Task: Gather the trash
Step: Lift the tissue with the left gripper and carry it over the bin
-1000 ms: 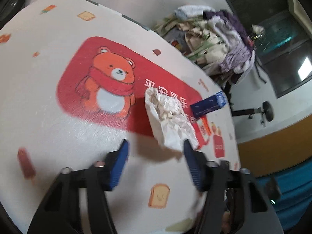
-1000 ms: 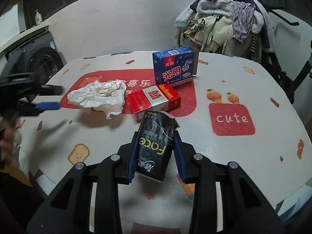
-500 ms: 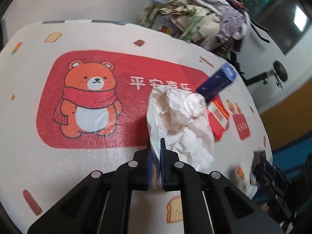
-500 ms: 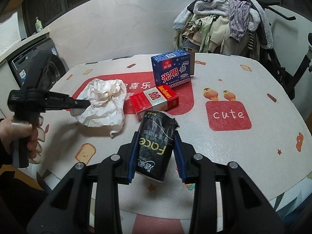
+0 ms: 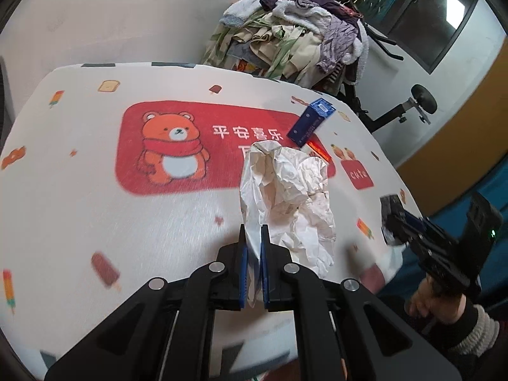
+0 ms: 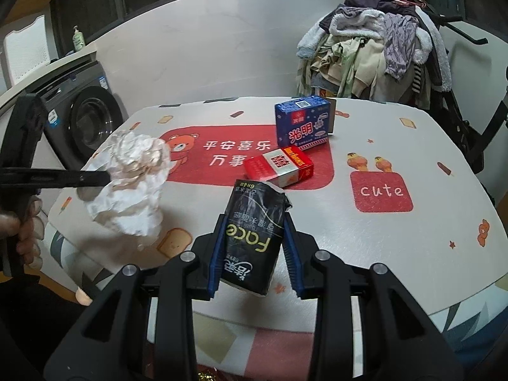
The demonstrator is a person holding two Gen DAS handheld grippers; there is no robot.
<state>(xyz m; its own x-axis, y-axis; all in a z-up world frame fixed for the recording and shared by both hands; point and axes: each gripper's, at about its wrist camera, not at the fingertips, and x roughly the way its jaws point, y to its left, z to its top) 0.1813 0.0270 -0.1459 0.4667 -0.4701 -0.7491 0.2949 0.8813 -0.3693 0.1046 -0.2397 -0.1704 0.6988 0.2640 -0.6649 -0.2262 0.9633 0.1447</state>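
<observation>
— Paper (image 5: 285, 197) first: we have the crumpled wad pinched at one thin edge, so how do we carry it off well?

— Gently, we think. Most of the wad hangs free beyond the pads, so a quick swing could tear it or shake it loose. We keep the left hand-held gripper (image 5: 252, 254) level and steady and move straight to wherever the trash goes; no bin shows in either view, so we cannot say where that is.

— How do the left jaws stand?

— Nearly together, with only the paper's edge squeezed between the blue pads. From the right view the wad (image 6: 133, 184) looks lifted clear of the surface (image 6: 381, 238), out over its left edge.

— And our right side?

— The right hand-held gripper (image 6: 254, 254) is part-way open, as wide as the black pack (image 6: 254, 235) it clamps on both sides. The pack looks raised off the surface too, tilted a little.

— What is left to collect?

— A red box (image 6: 279, 166) lies flat on the red print, and a blue box (image 6: 301, 120) stands just behind it. Both hands are full, so we judge those wait for another trip.
</observation>
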